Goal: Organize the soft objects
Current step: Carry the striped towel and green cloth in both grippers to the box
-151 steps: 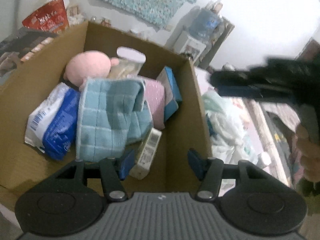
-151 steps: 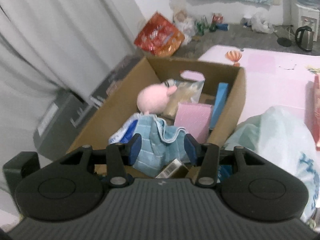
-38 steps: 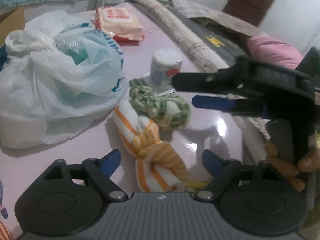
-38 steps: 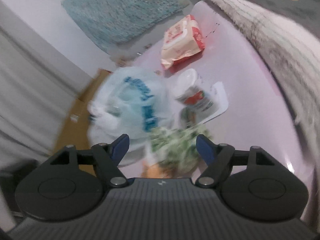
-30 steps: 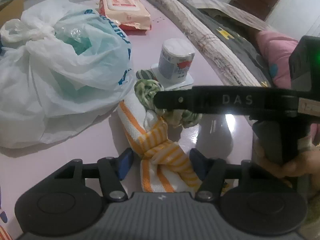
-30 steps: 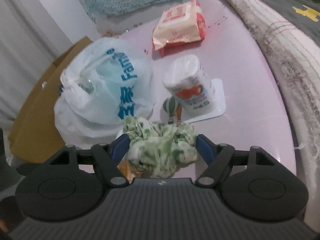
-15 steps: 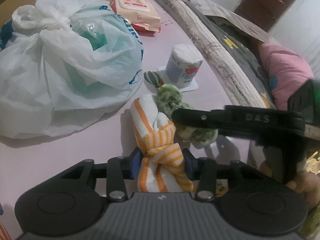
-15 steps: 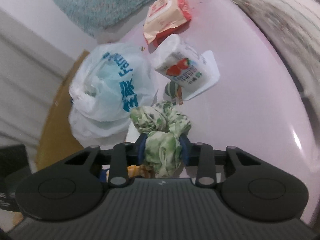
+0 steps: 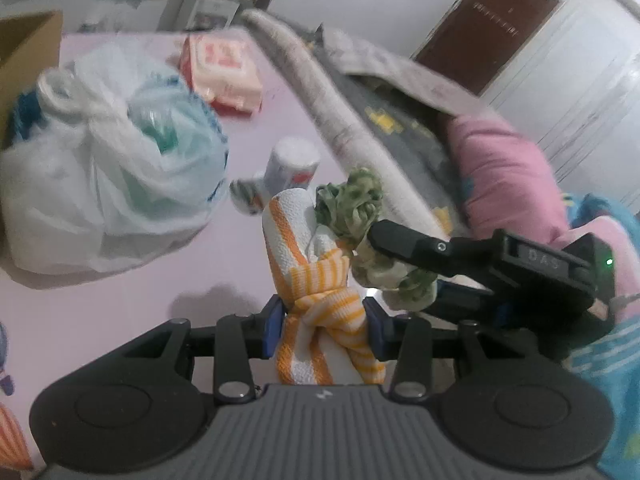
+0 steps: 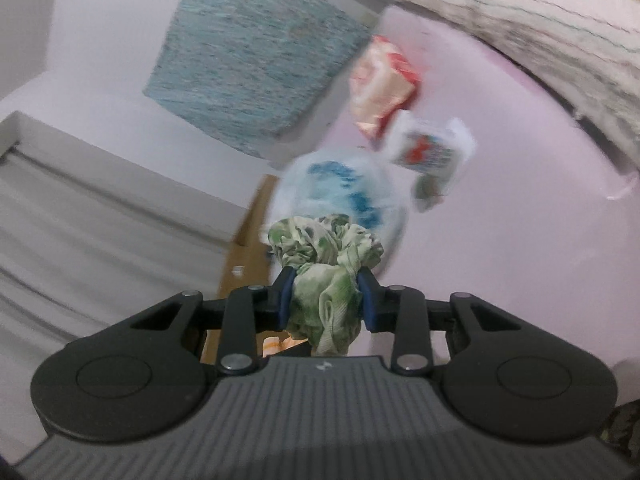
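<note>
Orange-striped cloth (image 9: pixel 320 296): knotted bundle, clamped at its knot between the blue pads of my left gripper (image 9: pixel 323 326); its rolled end sticks up and away from me, clear of the pink tabletop (image 9: pixel 120 312).
Green cloth (image 10: pixel 326 280): crumpled bundle pinched between the pads of my right gripper (image 10: pixel 325 300), held off the table; in the left view it hangs just beside the striped one, the two touching or very nearly.
What just changed: a second ago both bundles lay on the table inside wide-open jaws; both sets of jaws have just been closing, and now each presses its cloth, and both bundles are off the surface.
My left tool: narrowed to the width of the knot, gripping it firmly by the look of the squeezed fabric.
My right tool: narrowed likewise, fabric bulging above and below the pads.
Meaning for the task: I judge the pick-up done for both soft things; what remains is carrying them to the cardboard box (image 9: pixel 28 48) at the far left.
In the way: the white plastic bag (image 9: pixel 108 168) sits between me and the box.
Left behind: the small tub (image 9: pixel 294 164) and the red-and-white packet (image 9: pixel 222 76) are still on the table.
</note>
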`<state>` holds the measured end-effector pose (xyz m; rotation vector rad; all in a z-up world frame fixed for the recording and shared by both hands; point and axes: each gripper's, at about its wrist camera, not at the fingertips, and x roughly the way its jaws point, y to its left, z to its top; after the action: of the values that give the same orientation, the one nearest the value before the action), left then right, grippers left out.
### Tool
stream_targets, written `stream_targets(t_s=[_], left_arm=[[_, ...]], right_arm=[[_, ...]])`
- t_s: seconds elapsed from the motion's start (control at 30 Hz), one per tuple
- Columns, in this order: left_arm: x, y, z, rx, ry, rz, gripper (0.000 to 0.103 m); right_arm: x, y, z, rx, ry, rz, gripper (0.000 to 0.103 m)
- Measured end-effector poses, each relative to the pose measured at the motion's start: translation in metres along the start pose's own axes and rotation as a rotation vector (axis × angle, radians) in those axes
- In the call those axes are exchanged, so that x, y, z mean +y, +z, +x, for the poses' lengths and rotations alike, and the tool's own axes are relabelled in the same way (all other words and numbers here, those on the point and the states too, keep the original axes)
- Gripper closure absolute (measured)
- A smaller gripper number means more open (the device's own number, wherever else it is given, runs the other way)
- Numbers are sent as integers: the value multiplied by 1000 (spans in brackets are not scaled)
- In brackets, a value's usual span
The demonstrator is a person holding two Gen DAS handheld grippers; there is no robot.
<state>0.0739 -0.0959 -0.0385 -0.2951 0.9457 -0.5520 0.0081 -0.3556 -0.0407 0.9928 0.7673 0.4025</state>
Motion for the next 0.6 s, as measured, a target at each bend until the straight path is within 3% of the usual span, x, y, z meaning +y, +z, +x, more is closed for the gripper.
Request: stream_targets(t_s=[0.33, 0.6], left_arm=[[13, 0, -102, -220, 14, -7, 60], [62, 3, -180, -406, 106, -102, 60]], right_arm=[[94, -9, 21, 56, 142, -155, 71], [188, -17, 105, 229, 214, -300, 70]])
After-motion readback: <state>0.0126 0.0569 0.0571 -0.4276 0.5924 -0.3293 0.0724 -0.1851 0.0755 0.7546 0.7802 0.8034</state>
